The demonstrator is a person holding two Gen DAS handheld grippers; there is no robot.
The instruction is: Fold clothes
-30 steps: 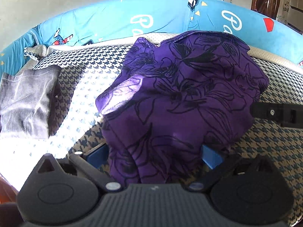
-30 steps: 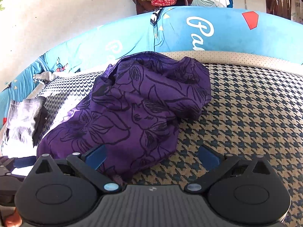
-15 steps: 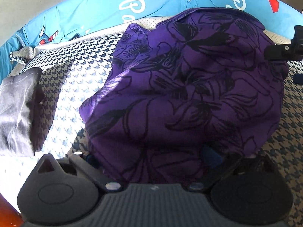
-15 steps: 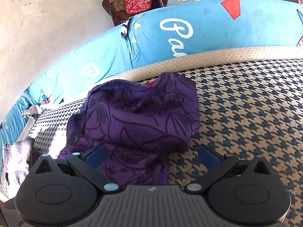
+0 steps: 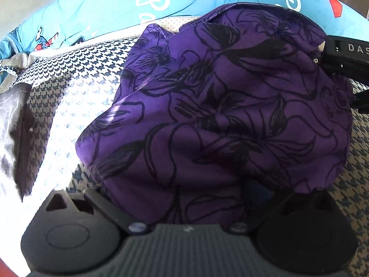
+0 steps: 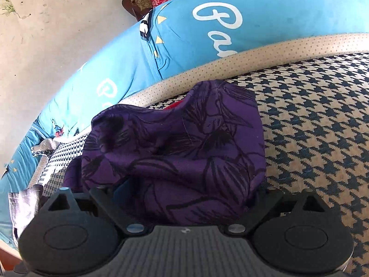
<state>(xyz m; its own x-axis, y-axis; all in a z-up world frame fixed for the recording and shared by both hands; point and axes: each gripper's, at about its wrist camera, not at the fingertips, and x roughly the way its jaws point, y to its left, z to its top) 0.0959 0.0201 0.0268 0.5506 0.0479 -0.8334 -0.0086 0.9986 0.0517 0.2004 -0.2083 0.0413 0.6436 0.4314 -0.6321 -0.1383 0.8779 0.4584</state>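
Right gripper [image 6: 184,191] closing around the purple garment [image 6: 175,152]; left gripper's [image 5: 184,191] state hidden by cloth.

- purple garment [image 5: 219,106] with black line-drawn flower print, thin slightly shiny fabric
- bunched in a rumpled heap, not flat, not yet folded; creases and overlapping folds all over
- lies on the houndstooth-patterned surface [image 6: 318,138], far edge close to its dotted beige border
- right wrist view: same garment [image 6: 180,152], a seam line running down near its top edge, a bit of red showing just behind the top edge
- near edge runs down out of sight at the bottom of both views
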